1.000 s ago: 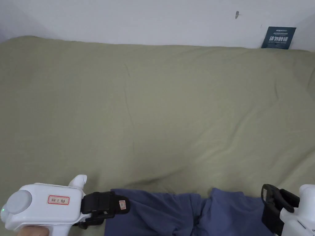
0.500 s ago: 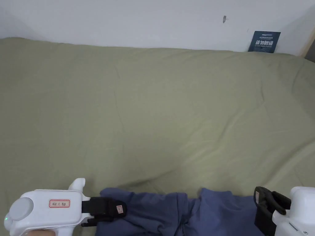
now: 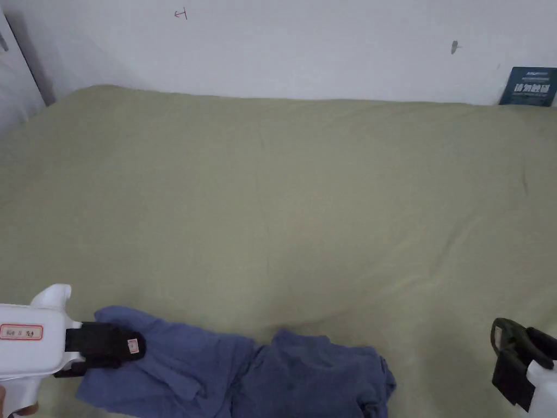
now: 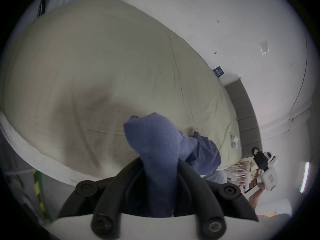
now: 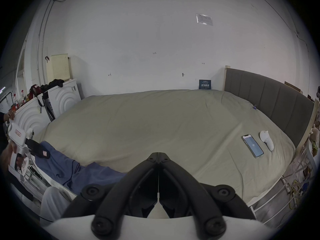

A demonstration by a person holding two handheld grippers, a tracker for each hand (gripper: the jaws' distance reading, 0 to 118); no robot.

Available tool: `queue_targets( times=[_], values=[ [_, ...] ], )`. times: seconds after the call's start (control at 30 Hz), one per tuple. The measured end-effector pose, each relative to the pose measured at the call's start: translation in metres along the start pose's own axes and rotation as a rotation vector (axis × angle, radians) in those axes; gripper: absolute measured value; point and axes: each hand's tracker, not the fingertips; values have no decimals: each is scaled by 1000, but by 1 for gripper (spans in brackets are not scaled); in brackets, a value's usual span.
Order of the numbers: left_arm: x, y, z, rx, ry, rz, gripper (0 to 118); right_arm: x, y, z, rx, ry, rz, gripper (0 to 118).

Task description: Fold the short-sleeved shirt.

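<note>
head view downward over bed (image 3: 304, 179)

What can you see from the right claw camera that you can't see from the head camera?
The right claw view alone shows a phone and a white controller lying on the bed near the grey headboard, plus white cabinets at the left. The head view alone shows the right claw from outside, apart from the shirt. Both show the green bed, the crumpled blue shirt, the left claw on its end, and the dark sign on the wall.

Shirt (image 3: 239, 370): soft matt blue cloth. Bedsheet (image 3: 304, 207): matt olive cloth, creased. Headboard (image 5: 270, 98): grey padded fabric.
</note>
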Motion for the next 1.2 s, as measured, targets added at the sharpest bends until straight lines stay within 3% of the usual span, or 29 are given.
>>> queue_targets(
  times=[0.27,0.63,0.67,0.73,0.77,0.9,0.93,0.97,1.07,1.2],
  values=[
    [119,-8,-12,-89,59,-254,12,0,2,30,186,-78,71,3],
    [230,-36,-147,-291,190,-424,14,28,14,62,278,-154,2,3],
    [234,-40,-162,-280,163,-425,32,31,15,63,278,-165,-1,3],
    [246,-47,-190,-280,85,-464,100,36,15,64,275,-176,-3,3],
    [249,-49,-196,-275,110,-452,118,39,15,65,272,-187,-7,3],
    [246,-51,-182,-288,52,-410,118,48,14,69,269,-201,-19,3],
    [241,-47,-168,-275,21,-383,112,50,14,69,267,-200,-25,3],
    [236,-44,-154,-234,-31,-357,91,50,13,68,265,-202,-31,3],
    [209,-41,-121,-124,-181,-289,11,51,10,64,250,-186,-61,3],
    [183,-56,-128,-229,-313,-293,9,46,6,58,226,-167,-71,3]
  ],
)
